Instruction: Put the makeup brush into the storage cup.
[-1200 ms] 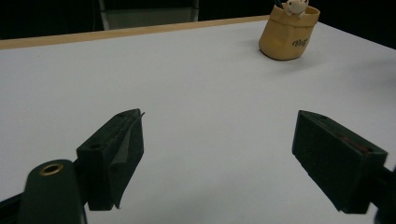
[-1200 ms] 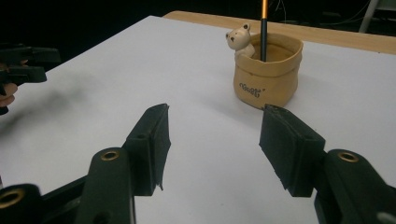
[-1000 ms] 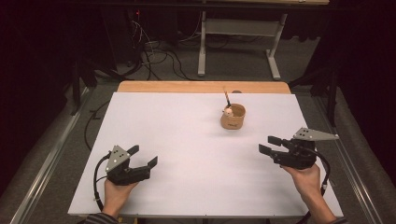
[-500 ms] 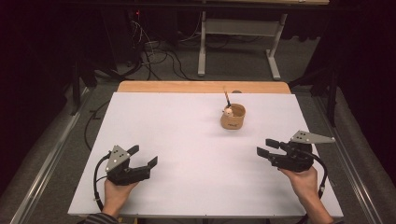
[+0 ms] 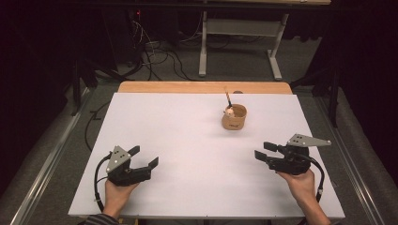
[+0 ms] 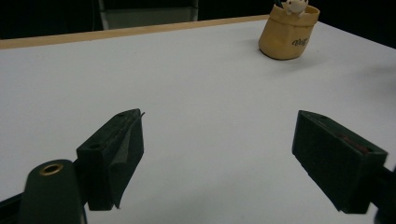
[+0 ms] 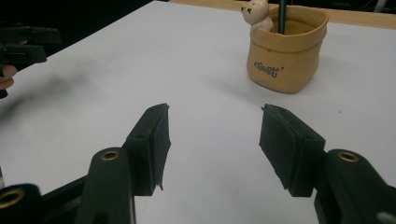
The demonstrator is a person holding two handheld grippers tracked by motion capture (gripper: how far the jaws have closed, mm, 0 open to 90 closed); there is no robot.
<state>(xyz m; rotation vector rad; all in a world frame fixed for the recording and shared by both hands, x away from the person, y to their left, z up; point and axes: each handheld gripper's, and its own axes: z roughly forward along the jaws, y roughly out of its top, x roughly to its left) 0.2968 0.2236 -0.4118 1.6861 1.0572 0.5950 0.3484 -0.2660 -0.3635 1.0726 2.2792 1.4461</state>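
Observation:
A tan pot shaped like a paper bag stands on the white table, right of centre toward the far edge. A small bear figure peeks over its rim, and a dark stick stands upright in it. My left gripper rests near the front left, open, with nothing between its jaws. My right gripper sits near the front right, open and empty, pointing toward the pot a short way ahead. The pot is far off at the upper right in the left gripper view.
A wooden strip runs along the table's far edge. Beyond it are a metal desk frame and loose cables on the floor. A metal rail lines the floor on the left.
My right gripper has shifted slightly left and toward the near edge, its jaws unchanged. The left gripper and the pot have stayed put.

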